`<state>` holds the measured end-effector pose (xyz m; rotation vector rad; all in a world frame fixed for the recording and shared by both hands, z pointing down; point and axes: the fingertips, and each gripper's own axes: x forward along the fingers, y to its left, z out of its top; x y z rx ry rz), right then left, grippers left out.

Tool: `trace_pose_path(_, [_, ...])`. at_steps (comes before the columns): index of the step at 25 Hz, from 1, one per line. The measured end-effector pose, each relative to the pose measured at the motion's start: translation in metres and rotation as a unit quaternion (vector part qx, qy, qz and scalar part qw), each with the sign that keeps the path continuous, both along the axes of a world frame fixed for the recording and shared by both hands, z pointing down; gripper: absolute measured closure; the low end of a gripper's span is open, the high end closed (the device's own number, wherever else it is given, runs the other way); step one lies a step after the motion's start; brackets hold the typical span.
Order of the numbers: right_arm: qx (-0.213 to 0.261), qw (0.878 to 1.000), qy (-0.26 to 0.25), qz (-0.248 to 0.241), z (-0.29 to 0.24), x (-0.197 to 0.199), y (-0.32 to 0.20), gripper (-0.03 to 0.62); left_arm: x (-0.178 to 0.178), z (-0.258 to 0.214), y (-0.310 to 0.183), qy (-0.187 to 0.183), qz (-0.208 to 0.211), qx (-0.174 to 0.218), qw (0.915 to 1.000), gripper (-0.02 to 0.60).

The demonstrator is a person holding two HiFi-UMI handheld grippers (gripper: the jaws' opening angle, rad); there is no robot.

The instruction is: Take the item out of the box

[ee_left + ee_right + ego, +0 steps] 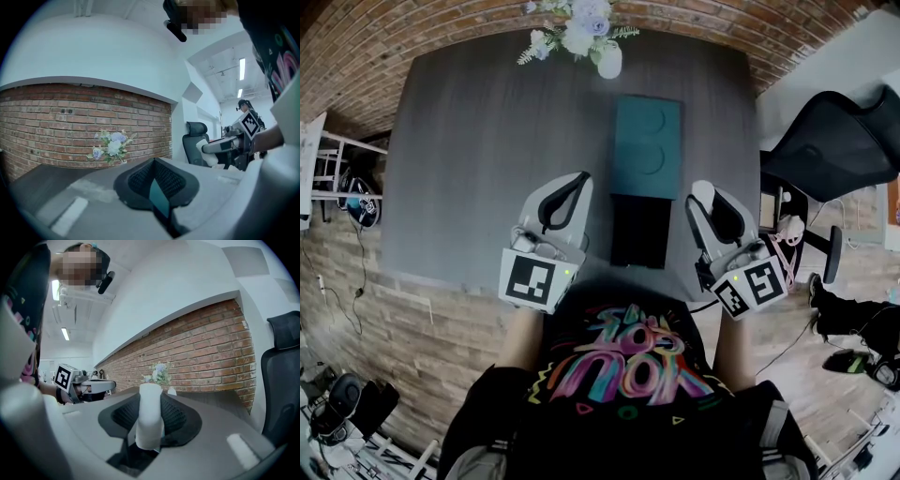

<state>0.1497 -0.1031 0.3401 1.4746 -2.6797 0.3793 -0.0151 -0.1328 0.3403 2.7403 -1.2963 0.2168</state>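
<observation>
My right gripper (151, 399) is clamped on the item (150, 423), a white cylinder. It stands upright between the two black pads, which press on it from either side, and its top pokes up past them. From the head view, the item is out of the box (638, 230) and held over the table (469, 141). It sits just right of the box, between the box and the table's right edge. I can't tell from here how high above the top it is.

My left gripper (153, 164) has its pads meeting at the tips, with nothing I can make out in the grip. A thin teal sliver shows in the slit behind the tips. I can't tell whether that is the lid (647, 141) seen through the gap or something else. This gripper hangs just left of the box, close to the table's near edge.

The box is black and open, and it sits at the middle of the near edge. The teal lid lies flat right beyond it, toward the far edge. It appears to touch the box, and two round shapes show on its top. A white vase (609, 61) of pale flowers (577, 33) stands at the middle of the far edge, beyond the lid. A black chair (834, 141) stands off the table's right edge.
</observation>
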Motion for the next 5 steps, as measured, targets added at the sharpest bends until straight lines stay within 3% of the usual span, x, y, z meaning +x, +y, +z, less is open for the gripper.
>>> trace_pose_path(5, [-0.001, 1.0, -0.001, 0.0, 0.0001, 0.0, 0.0006, 0.462, -0.0046, -0.0006, -0.0018, 0.002, -0.005, 0.0, 1.0, 0.581])
